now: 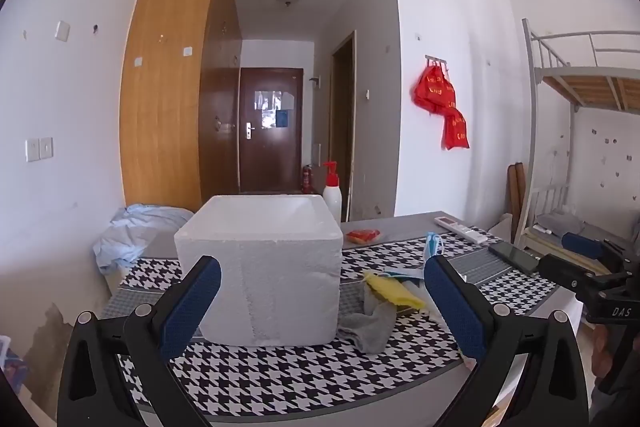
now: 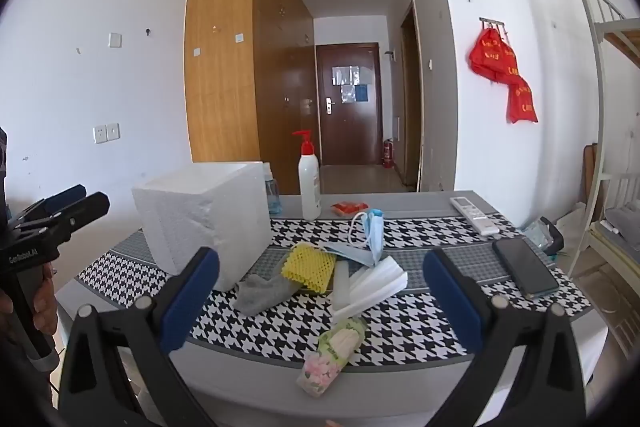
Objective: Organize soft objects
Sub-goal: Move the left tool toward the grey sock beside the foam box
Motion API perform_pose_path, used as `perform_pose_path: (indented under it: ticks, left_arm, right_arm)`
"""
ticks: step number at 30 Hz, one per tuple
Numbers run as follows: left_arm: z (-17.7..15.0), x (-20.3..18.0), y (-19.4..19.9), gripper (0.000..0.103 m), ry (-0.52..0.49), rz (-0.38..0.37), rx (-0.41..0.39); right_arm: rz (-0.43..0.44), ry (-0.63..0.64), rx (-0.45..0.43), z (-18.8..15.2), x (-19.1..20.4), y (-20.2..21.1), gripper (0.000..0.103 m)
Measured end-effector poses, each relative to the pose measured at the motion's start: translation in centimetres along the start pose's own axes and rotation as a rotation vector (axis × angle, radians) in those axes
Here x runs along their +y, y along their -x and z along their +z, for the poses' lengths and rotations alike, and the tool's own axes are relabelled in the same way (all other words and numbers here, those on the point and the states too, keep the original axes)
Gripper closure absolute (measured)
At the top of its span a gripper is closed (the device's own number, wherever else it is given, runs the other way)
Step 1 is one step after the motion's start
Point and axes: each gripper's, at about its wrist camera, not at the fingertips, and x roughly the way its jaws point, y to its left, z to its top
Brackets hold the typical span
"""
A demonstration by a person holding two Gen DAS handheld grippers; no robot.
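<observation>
Worktop [image 2: 400, 343] under houndstooth cloth. Foam box [image 2: 200, 223] at left, blocking nothing. Beside it: grey sock [image 2: 260, 293], yellow mesh [image 2: 308, 265], blue mask [image 2: 374, 231] upright, floral packet [image 2: 332, 355] lengthwise toward near edge. Phone [image 2: 524, 267] right. Both fingers [image 2: 188, 297] [image 1: 452, 301] spread, empty.

Both wrist views near table [image 1: 280, 383] edge, facing door; left faces foam box [image 1: 260, 267], shared.

Rough white foam box [image 1: 260, 267], matt grey cloth sock [image 2: 260, 293], glossy phone [image 2: 524, 267]
</observation>
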Motion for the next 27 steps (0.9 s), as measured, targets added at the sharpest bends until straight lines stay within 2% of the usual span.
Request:
perform_pose_path:
  ticks: [7, 27]
  left_arm:
    - [0.1, -0.1, 0.8, 0.001, 0.003, -0.011, -0.025]
    - [0.0, -0.1, -0.9, 0.001, -0.021, -0.025, 0.014]
  right_arm:
    - [-0.004, -0.004, 0.002, -0.1, -0.1, 0.0, 0.0]
    - [-0.016, -0.007, 0.011, -0.2, -0.4, -0.5, 0.0]
